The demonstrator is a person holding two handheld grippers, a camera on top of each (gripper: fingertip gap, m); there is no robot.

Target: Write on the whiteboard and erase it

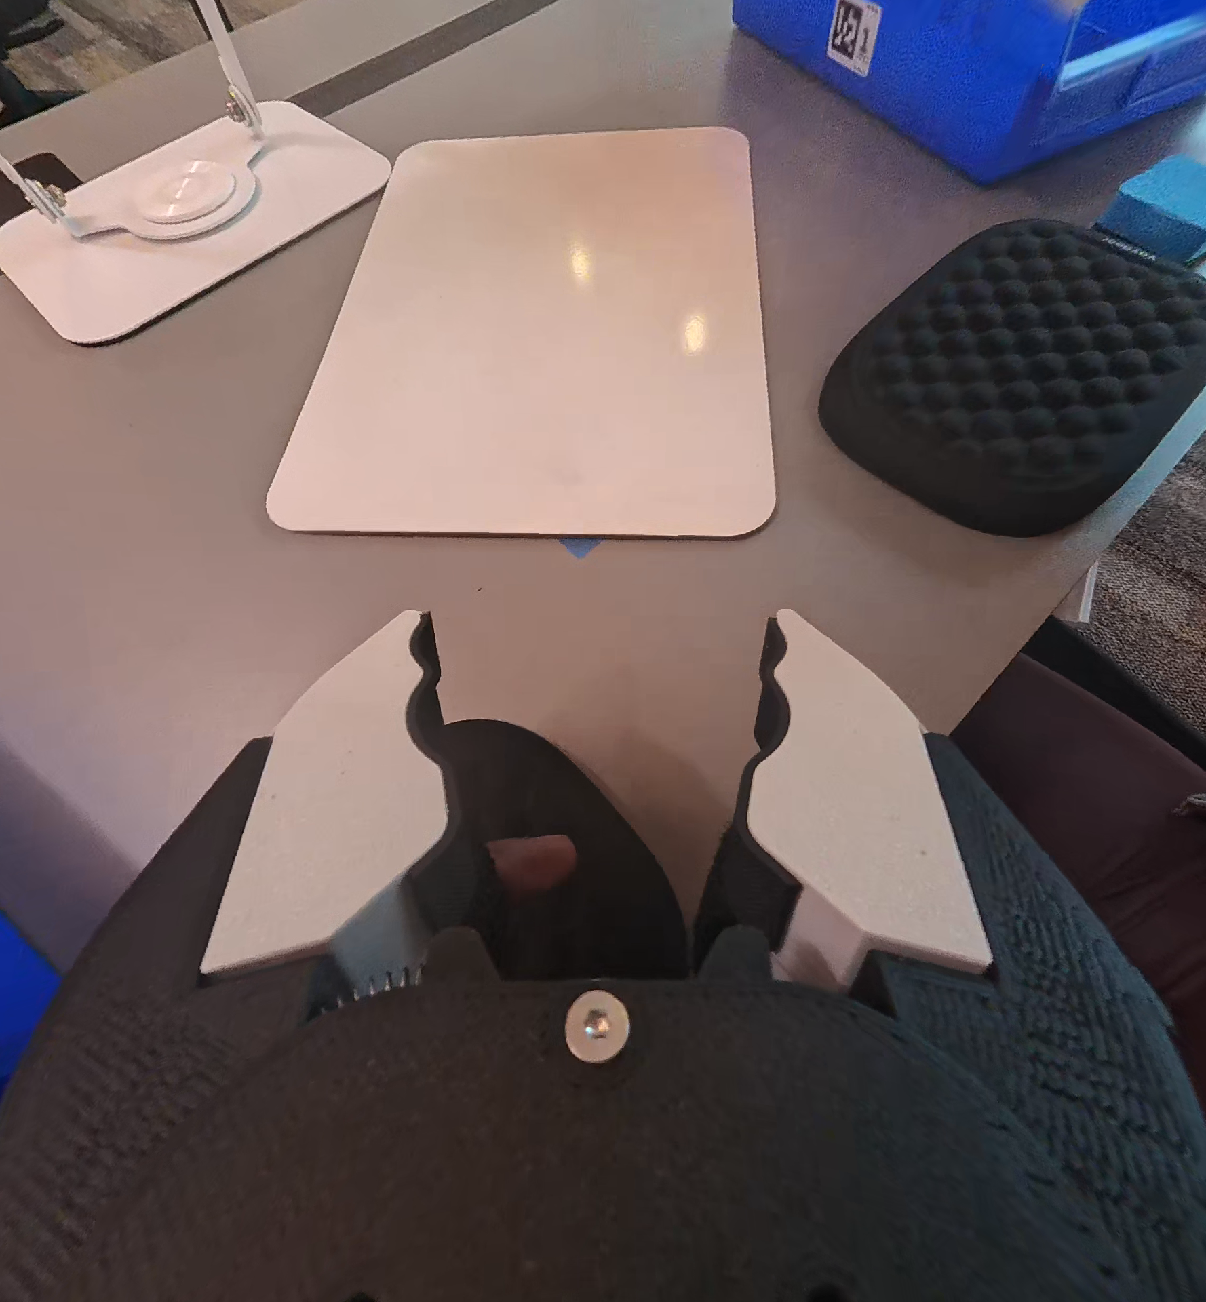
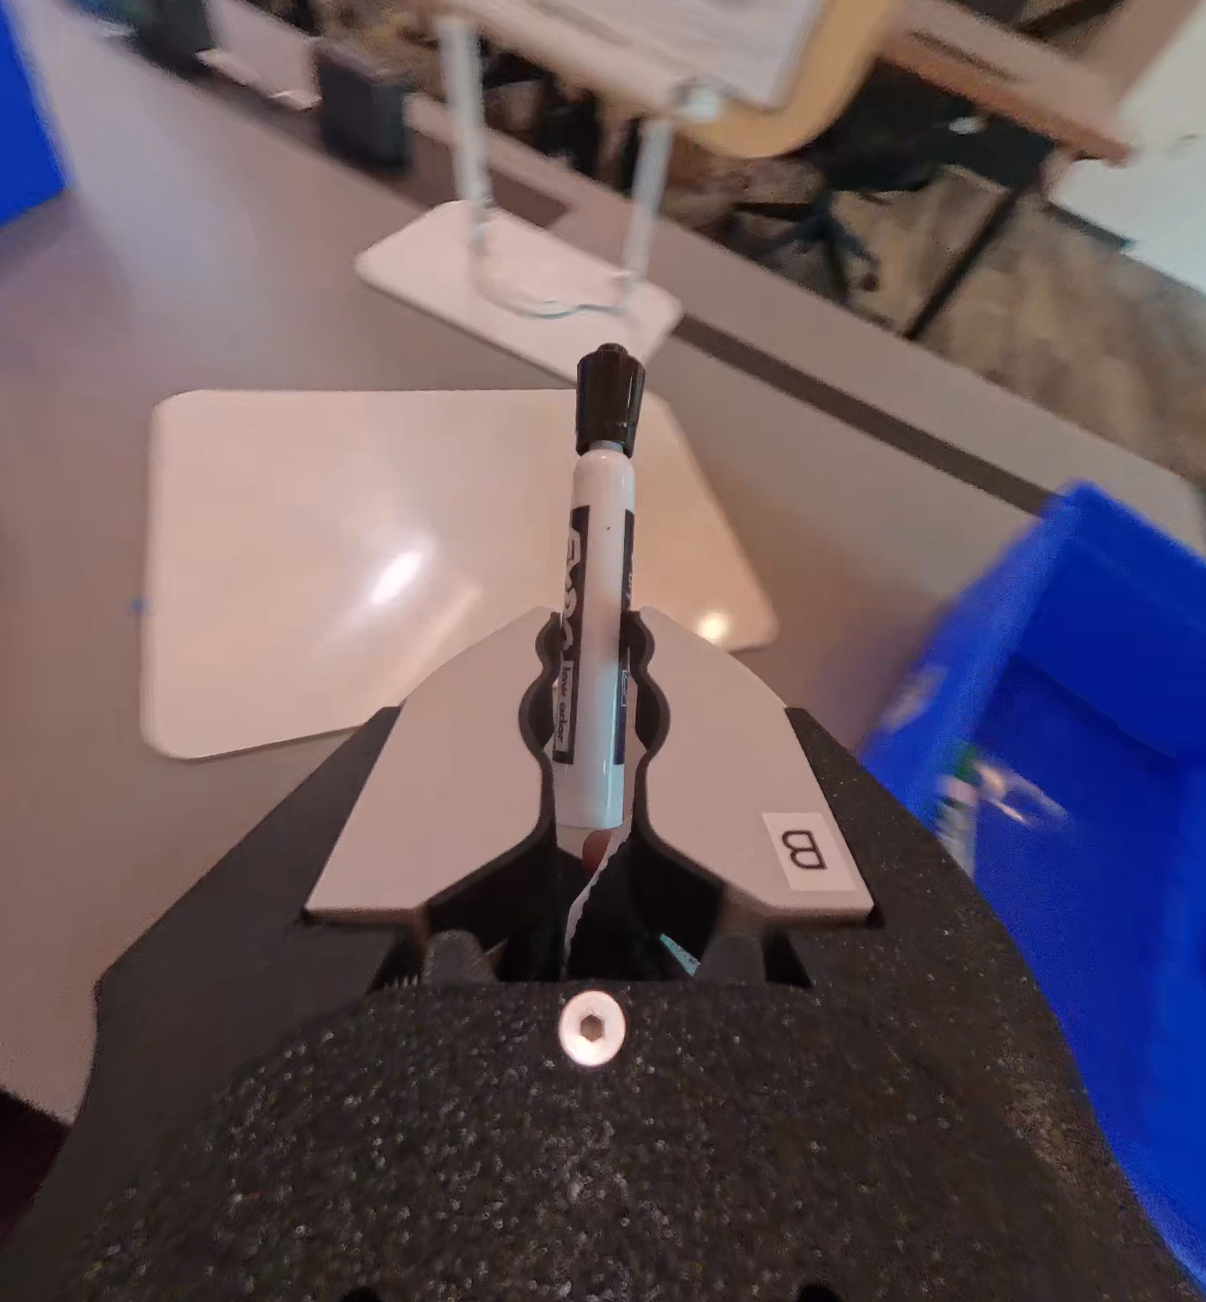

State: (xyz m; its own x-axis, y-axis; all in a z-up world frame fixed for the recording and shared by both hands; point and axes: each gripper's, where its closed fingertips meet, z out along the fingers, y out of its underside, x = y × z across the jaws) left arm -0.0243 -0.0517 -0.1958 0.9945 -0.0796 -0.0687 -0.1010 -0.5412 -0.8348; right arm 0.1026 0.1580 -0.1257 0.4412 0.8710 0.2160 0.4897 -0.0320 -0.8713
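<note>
A small blank whiteboard point(image 1: 537, 338) lies flat on the grey table, ahead of my left gripper point(image 1: 600, 620), which is open and empty above the table's near edge. In the right wrist view the whiteboard point(image 2: 346, 549) lies ahead and to the left. My right gripper point(image 2: 593, 616) is shut on a capped white marker point(image 2: 600, 585) with a black cap, which points forward above the board's right part. A blue block point(image 1: 1178, 208), possibly the eraser, lies at the far right beyond a black pad.
A black bumpy pad point(image 1: 1030, 380) lies right of the board. A white stand base point(image 1: 184, 211) sits at the far left, also seen beyond the board point(image 2: 515, 289). A blue bin point(image 1: 995, 77) stands at the back right; it is close on my right point(image 2: 1107, 810). My hands' fingertips stand some 25 cm from each other.
</note>
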